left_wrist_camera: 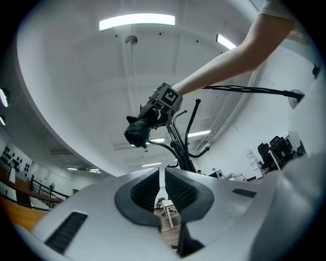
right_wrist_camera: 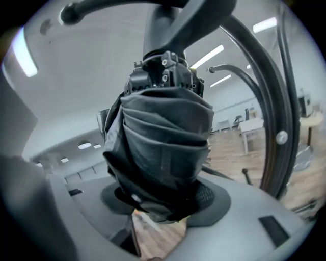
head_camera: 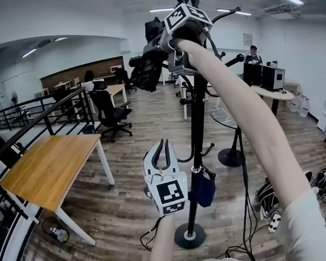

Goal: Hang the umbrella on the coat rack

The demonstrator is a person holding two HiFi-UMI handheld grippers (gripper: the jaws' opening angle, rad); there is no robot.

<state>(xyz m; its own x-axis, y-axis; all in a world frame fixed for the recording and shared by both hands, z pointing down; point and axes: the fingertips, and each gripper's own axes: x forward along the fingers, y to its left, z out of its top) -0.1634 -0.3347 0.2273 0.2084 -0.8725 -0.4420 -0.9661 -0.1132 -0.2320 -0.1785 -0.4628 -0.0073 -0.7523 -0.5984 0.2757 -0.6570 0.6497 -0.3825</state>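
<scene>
A folded black umbrella [head_camera: 145, 71] is held high beside the top of the black coat rack [head_camera: 197, 129], and my right gripper [head_camera: 158, 45] is shut on it. In the right gripper view the bundled canopy [right_wrist_camera: 163, 148] fills the space between the pads, with curved rack hooks [right_wrist_camera: 265, 102] just to its right. The left gripper view looks up at the umbrella [left_wrist_camera: 138, 131] and the rack's arms [left_wrist_camera: 181, 150]. My left gripper [head_camera: 162, 147] hangs low, left of the pole, its jaws shut with nothing between them [left_wrist_camera: 162, 178].
A dark blue pouch [head_camera: 203, 189] hangs low on the rack, above its round base [head_camera: 190, 235]. A wooden table [head_camera: 45, 168] and a railing [head_camera: 30, 129] stand at the left, an office chair [head_camera: 110, 112] behind. Cables and a power strip [head_camera: 274, 219] lie at the right.
</scene>
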